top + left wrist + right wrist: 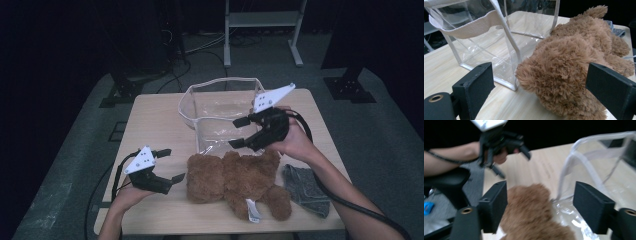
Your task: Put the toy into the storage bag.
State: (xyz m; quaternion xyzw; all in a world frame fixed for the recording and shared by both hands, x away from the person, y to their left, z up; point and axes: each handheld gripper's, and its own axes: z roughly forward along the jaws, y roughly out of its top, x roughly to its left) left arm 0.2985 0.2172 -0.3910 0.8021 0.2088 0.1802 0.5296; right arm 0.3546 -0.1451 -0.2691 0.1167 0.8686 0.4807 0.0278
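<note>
wooden table point(155, 117), grey carpet point(390, 145), dark room

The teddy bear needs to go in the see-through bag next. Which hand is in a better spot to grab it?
Probably the left. The left tool is open, level with the teddy bear and beside it. The right tool is open too, but hovers between it and the bag.

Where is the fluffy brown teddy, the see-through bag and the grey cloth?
Fluffy brown plush teddy bear point(245, 177): high view, on its furry belly.
Clear plastic bag with white trim point(186, 100): high view, on its left rim.
Grey knitted cloth point(305, 186): high view, on its middle, right of the bear.
</note>
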